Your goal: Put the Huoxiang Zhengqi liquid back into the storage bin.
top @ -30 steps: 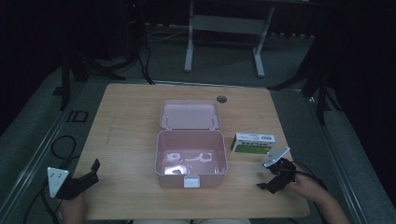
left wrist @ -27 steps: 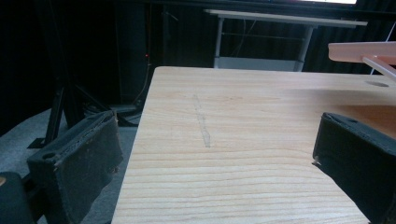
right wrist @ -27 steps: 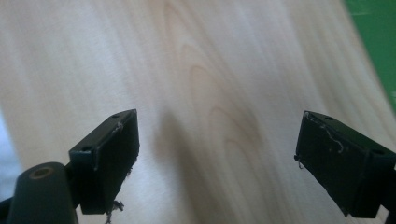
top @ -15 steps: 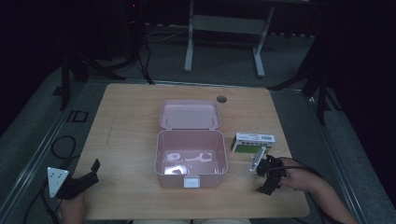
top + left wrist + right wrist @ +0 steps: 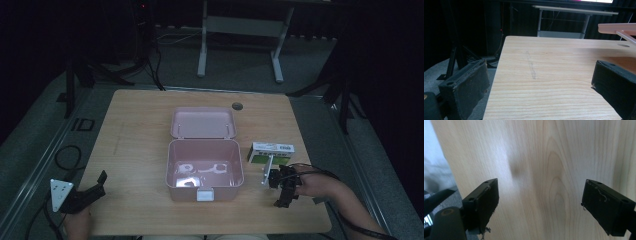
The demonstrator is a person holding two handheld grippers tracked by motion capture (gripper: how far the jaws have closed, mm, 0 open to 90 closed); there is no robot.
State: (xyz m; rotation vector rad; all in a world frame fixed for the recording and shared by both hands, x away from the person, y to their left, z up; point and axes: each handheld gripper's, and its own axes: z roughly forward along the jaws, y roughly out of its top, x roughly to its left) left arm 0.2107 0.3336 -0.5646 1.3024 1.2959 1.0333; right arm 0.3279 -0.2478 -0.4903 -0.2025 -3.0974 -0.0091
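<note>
Dim room; right gripper [image 5: 280,187], jaws gaping, is hovering beside the small carton [image 5: 271,153], risking shoving it off the table [image 5: 135,130]; left gripper [image 5: 90,190] is idling, jaws apart.

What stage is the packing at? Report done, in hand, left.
Done: the pink box lies open on the table, white items inside. In hand: nothing; the right tongs, jaws apart, hover beside the small carton; the left tongs wait open. Left: probably carton in, lid shut.
</note>
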